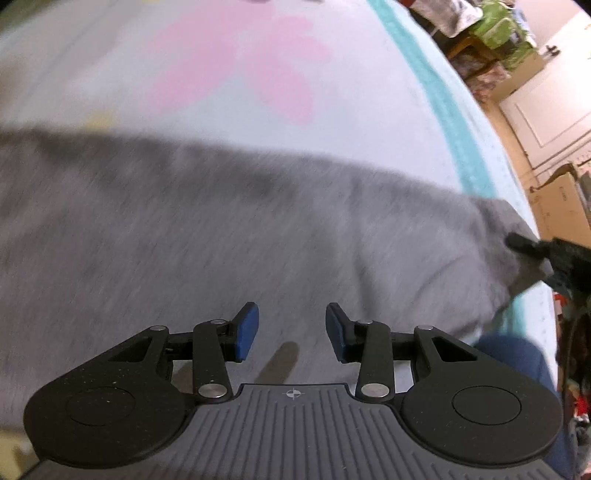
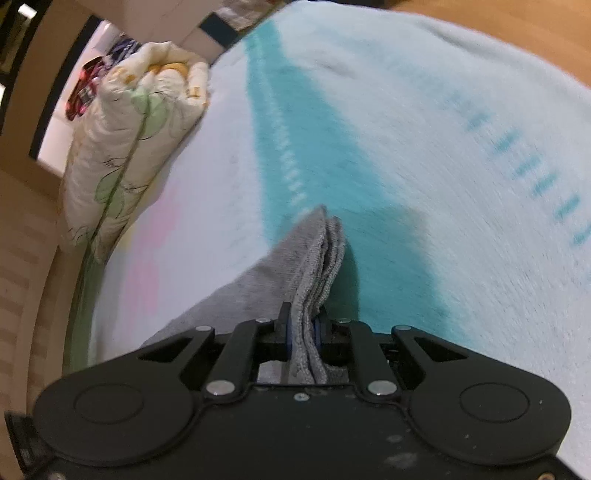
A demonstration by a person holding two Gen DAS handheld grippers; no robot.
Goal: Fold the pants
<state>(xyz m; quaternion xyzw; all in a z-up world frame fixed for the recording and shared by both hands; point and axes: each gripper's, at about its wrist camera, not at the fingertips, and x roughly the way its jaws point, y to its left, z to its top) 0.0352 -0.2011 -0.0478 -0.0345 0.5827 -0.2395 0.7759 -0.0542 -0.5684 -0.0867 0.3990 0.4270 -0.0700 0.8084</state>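
Note:
Grey pants [image 1: 221,229] lie spread across a bed with a white, pink and teal blanket [image 1: 229,74]. My left gripper [image 1: 291,332] is open and empty just above the grey cloth, its blue pads [image 1: 246,332] apart. My right gripper [image 2: 303,332] is shut on a stacked edge of the grey pants [image 2: 314,258], several layers showing between its fingers, lifted a little over the teal stripe of the blanket [image 2: 325,140]. The right gripper also shows in the left wrist view [image 1: 517,242], at the pants' right corner.
A floral pillow [image 2: 122,147] stands at the bed's far left in the right wrist view. Cardboard boxes [image 1: 561,206] and cluttered shelves [image 1: 491,33] stand beyond the bed's right edge. A blue cloth [image 1: 517,354] shows at the near right.

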